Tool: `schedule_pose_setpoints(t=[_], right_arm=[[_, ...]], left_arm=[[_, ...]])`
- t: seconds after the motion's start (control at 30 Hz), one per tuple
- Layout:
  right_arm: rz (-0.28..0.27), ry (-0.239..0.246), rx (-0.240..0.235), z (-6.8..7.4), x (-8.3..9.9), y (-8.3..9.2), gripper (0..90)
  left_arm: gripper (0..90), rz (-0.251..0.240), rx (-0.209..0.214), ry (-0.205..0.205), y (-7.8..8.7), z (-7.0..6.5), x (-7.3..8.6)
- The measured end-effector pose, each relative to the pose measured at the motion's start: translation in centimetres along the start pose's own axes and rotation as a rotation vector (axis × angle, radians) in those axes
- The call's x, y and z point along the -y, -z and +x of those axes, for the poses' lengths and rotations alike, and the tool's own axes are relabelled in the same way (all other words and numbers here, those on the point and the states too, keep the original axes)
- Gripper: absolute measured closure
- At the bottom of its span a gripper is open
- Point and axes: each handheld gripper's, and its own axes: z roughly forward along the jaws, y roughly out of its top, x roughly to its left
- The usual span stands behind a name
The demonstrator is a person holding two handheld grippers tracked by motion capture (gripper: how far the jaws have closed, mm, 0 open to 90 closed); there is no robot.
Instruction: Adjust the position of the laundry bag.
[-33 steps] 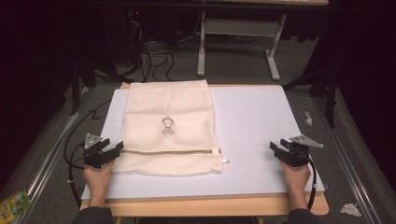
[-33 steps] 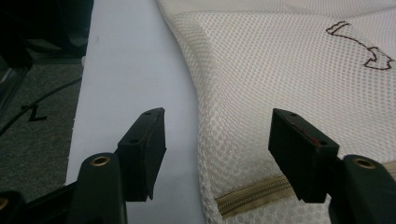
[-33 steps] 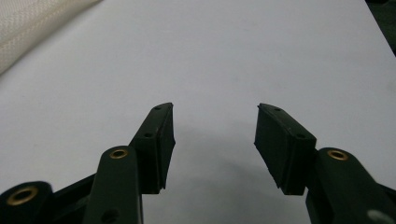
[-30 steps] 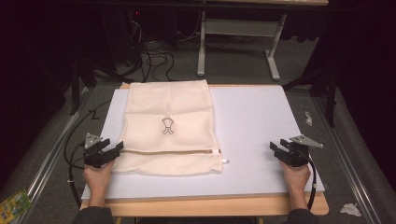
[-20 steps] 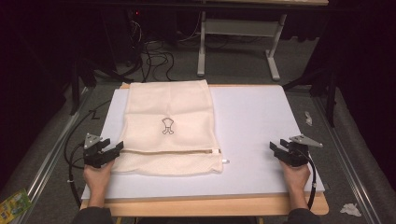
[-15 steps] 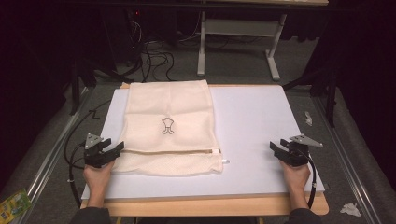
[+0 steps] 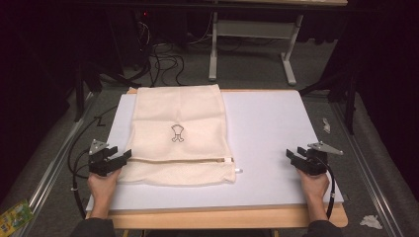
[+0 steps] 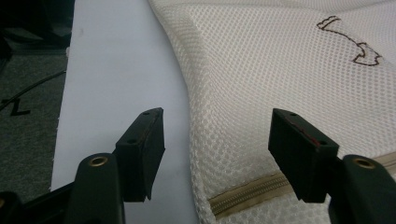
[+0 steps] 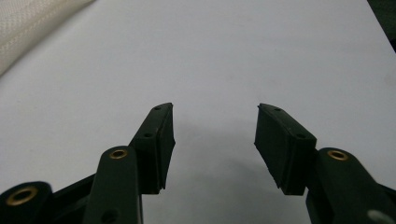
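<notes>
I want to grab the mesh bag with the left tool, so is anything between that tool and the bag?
Nothing visible. The left tool stands open right at the mesh bag, its jaws straddling the bag's edge near the zipper, with bare white board beside it.

Cream mesh bag (image 7: pixel 179 134) with a small brown outline emblem (image 7: pixel 177 133) and tan zipper (image 8: pixel 247 193); white board (image 7: pixel 269 143); black grippers (image 7: pixel 112 160); grey floor (image 7: pixel 257 79).
</notes>
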Motion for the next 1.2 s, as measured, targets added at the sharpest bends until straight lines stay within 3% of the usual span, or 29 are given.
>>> schedule_pose_setpoints(t=[0.33, 0.57, 1.03, 1.2], right_arm=[[-0.003, 0.015, 0.0, 0.3, 0.0, 0.1, 45.6], [0.017, -0.037, -0.045, 0.2, -0.2, 0.3, 49.6], [0.011, -0.014, -0.094, 1.6, -1.3, 0.1, 52.1], [0.032, -0.013, -0.12, 2.2, -1.6, -0.1, 54.1]], left_arm=[[35.0, -0.015, 0.007, -0.015, 0.2, -0.6, -0.6], [33.9, -0.009, 0.017, -0.001, 0.3, -0.8, -0.9], [31.4, 0.02, 0.026, -0.006, 0.3, -1.4, -1.6], [31.0, 0.037, 0.029, -0.015, 0.3, -1.7, -1.8]])
